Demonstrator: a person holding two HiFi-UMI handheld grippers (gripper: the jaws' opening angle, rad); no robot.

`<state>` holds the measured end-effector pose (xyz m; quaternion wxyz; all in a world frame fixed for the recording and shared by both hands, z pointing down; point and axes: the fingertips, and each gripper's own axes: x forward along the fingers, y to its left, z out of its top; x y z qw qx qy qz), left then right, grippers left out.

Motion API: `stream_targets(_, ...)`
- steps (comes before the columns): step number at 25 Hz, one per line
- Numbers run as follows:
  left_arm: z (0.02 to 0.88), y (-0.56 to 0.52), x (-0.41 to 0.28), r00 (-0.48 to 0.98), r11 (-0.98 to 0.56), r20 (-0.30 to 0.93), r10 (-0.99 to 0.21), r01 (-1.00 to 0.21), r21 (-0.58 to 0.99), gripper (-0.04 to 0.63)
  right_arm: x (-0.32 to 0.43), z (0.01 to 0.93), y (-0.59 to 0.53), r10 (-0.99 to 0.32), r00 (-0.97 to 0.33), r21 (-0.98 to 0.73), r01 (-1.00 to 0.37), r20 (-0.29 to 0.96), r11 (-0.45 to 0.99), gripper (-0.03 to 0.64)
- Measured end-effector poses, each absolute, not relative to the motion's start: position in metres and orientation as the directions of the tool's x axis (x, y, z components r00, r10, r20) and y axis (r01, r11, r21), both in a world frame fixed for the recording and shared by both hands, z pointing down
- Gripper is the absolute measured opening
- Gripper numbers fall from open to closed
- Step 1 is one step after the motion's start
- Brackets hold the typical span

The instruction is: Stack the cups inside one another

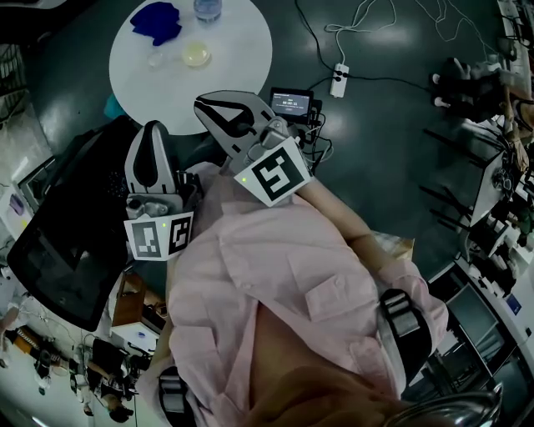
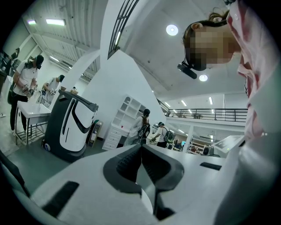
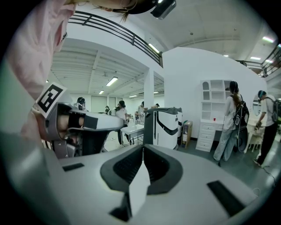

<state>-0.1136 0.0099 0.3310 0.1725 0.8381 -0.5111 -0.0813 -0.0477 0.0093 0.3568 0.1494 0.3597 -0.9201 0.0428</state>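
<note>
A round white table (image 1: 242, 50) stands ahead of me on the dark floor. On it are a yellowish cup (image 1: 197, 55), a small clear cup (image 1: 156, 60), a clear cup at the far edge (image 1: 207, 8) and a crumpled blue thing (image 1: 157, 21). Both grippers are held close to the pink shirt, short of the table. My left gripper (image 1: 152, 128) (image 2: 141, 147) is shut with nothing in it and points level. My right gripper (image 1: 204, 105) (image 3: 142, 149) is also shut and empty, tilted slightly down. The right gripper view shows the left gripper's body (image 3: 74, 123) beside it.
A black flat case (image 1: 67, 250) lies at the left. A small lit screen (image 1: 291, 102), a power strip (image 1: 339, 79) and cables lie on the floor behind the table. Cluttered benches (image 1: 492, 208) line the right. People and a white-and-black machine (image 3: 164, 127) stand across the hall.
</note>
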Motion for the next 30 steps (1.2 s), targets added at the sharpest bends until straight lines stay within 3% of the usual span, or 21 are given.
stream_targets(30, 0.331, 0.009, -0.098, 0.503, -0.455, 0.039, -0.863, -0.81, 0.369, 0.02, -0.03, 0.357, 0.009, -0.69, -0.658, 0.035, -0.715, 0.302, 0.698, 0.035)
